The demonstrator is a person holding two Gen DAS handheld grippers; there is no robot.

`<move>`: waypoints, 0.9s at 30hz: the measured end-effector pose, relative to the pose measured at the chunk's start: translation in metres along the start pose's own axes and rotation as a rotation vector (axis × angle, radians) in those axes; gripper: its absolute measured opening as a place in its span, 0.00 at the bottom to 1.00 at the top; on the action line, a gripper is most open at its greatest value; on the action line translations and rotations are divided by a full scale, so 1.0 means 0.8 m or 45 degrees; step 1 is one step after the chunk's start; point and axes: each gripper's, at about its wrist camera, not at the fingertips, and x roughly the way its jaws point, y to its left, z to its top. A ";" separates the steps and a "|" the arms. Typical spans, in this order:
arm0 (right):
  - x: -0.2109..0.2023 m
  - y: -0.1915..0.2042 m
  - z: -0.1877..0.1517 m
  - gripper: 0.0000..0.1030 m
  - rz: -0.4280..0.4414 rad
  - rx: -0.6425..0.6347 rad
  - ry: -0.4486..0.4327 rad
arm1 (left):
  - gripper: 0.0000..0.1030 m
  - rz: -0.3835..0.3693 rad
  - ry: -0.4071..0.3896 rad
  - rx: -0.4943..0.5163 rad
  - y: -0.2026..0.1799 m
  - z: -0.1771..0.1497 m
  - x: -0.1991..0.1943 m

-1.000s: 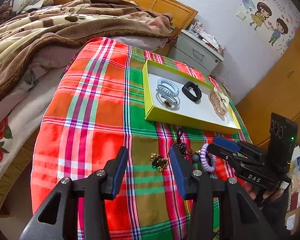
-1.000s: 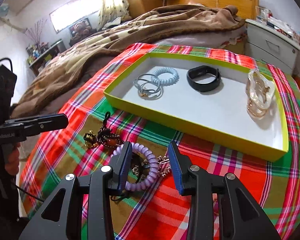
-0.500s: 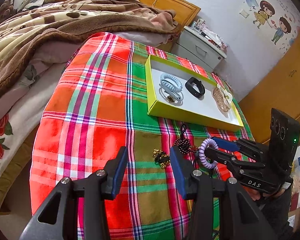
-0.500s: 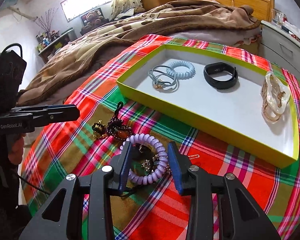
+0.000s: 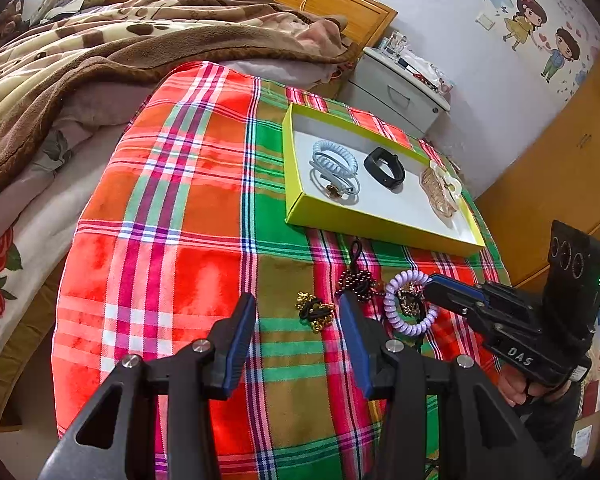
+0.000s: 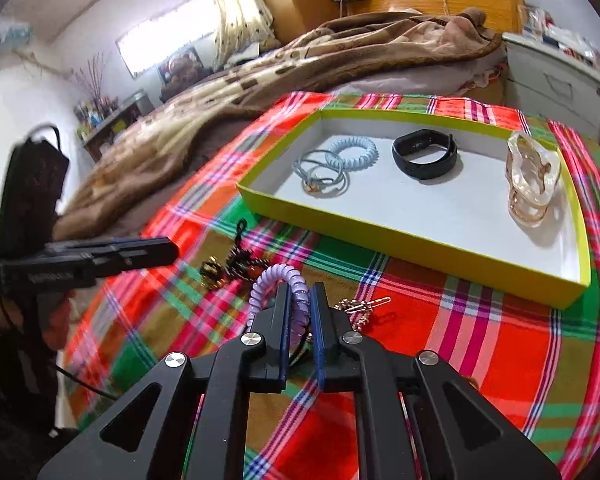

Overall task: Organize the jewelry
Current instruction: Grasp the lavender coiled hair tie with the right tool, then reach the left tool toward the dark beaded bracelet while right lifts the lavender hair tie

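Right gripper (image 6: pixel 300 316) closing – purple coil (image 6: pixel 278 280) between.

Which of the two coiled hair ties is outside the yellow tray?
The purple hair tie; it sits between the closing right gripper jaws, while the pale blue one lies inside the tray.

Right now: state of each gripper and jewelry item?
right gripper: jaws closing on purple coil tie
left gripper: open, empty
yellow tray: open-topped, partly filled
blue coil tie: in tray
black band: in tray
clear hair claw: in tray
dark bead bracelet: on cloth, outside tray
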 end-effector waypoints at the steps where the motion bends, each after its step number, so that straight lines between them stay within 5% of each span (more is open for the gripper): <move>1: -0.005 -0.003 0.000 0.09 0.022 0.025 -0.019 | 0.44 0.001 0.002 0.002 -0.001 0.001 0.000; 15: -0.051 -0.023 -0.015 0.09 -0.024 0.194 -0.172 | 0.45 -0.004 0.035 0.130 -0.042 0.007 0.019; 27: -0.056 -0.027 -0.028 0.09 -0.032 0.224 -0.187 | 0.45 0.097 0.086 0.254 -0.073 0.006 0.056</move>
